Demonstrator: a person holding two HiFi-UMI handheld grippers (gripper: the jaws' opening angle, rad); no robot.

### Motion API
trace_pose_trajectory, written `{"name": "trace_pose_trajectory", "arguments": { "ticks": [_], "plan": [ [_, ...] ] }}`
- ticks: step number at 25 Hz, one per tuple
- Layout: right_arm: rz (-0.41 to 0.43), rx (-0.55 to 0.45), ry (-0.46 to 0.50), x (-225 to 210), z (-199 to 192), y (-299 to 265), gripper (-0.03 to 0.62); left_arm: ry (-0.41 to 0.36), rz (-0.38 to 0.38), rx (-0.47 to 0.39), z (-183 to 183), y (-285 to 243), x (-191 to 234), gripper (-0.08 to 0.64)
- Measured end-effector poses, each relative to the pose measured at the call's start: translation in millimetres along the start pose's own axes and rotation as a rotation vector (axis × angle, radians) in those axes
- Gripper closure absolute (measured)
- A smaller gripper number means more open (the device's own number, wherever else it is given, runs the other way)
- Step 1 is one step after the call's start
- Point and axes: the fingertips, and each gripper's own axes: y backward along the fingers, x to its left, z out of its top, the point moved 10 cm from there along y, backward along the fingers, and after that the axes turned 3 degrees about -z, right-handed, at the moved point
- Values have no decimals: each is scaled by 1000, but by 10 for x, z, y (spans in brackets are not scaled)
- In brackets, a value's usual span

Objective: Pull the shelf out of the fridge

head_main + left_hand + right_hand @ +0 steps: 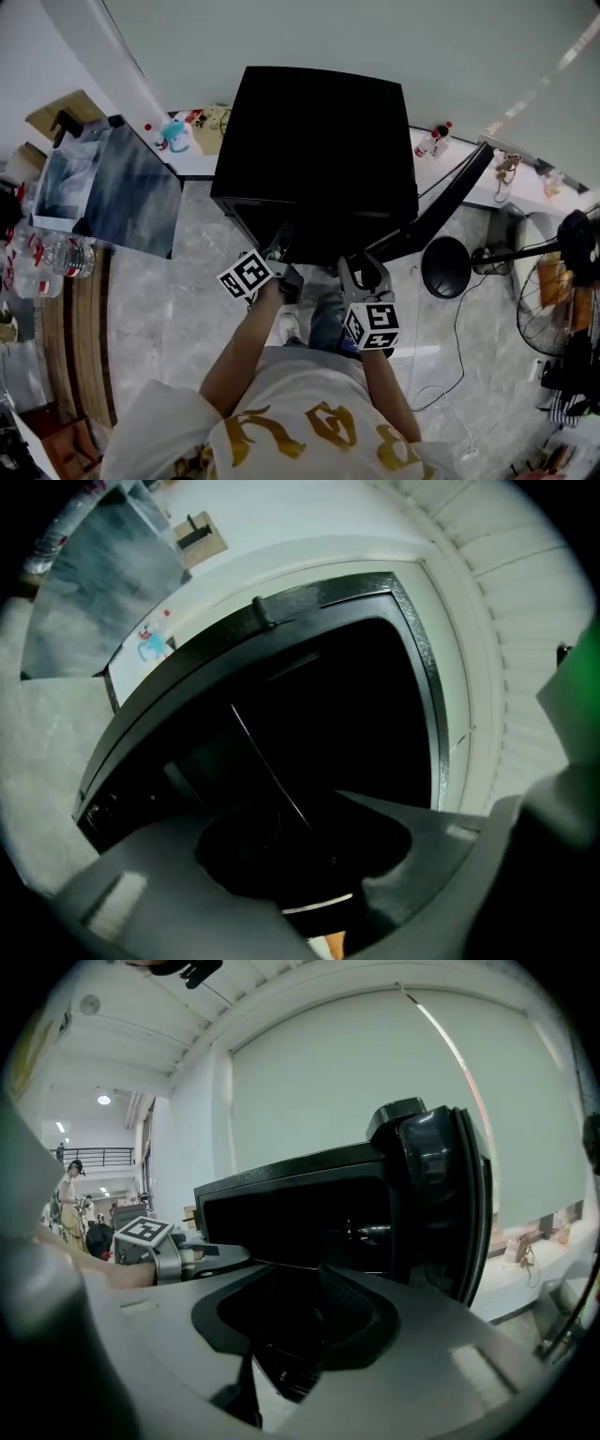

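fridge: black fridge (314, 141) is sitting on a pale marble floor (178, 309). Its door (441, 206) is standing open toward the person's right.
person: standing at the open front in a white shirt (281, 422) w/ gold print, both arms reaching fwd.
left: left gripper (284, 246) is poking into the left side of the opening, marker cube facing up. In the left gripper view the jaws are black against a black interior, so can't tell if they're spread or closed. A thin pale line is crossing the dark cavity ahead of it.
right: right gripper (366, 267) is hovering at the opening on the door side. Jaws are standing apart, w/ the ribbed inner pad of one showing. Nothing is visibly pinched.
shelf: wire shelf (286, 1372) is lying inside the fridge. It's showing low betw the right jaws in the right gripper view. Contact w/ the jaws: can't tell.
grippers rel.: sitting near each other, side by side across the fridge front.
around: water bottles (56, 255) are standing far left. A grey shiny panel (122, 192) is leaning just left of the fridge. A fan (548, 314) is sitting at far right, and small bottles (433, 142) are standing on the white ledge behind.
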Motion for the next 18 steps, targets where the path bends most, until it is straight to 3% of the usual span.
{"name": "trace_pose_trajectory", "arguments": {
  "ticks": [6, 18],
  "plan": [
    [69, 34, 7, 1, 7, -197, 448, 90, 24, -67, 0, -149, 131, 411],
    [119, 74, -1, -76, -48, -336, 446, 251, -43, -172, 51, -564, 261, 408]
  ]
}}
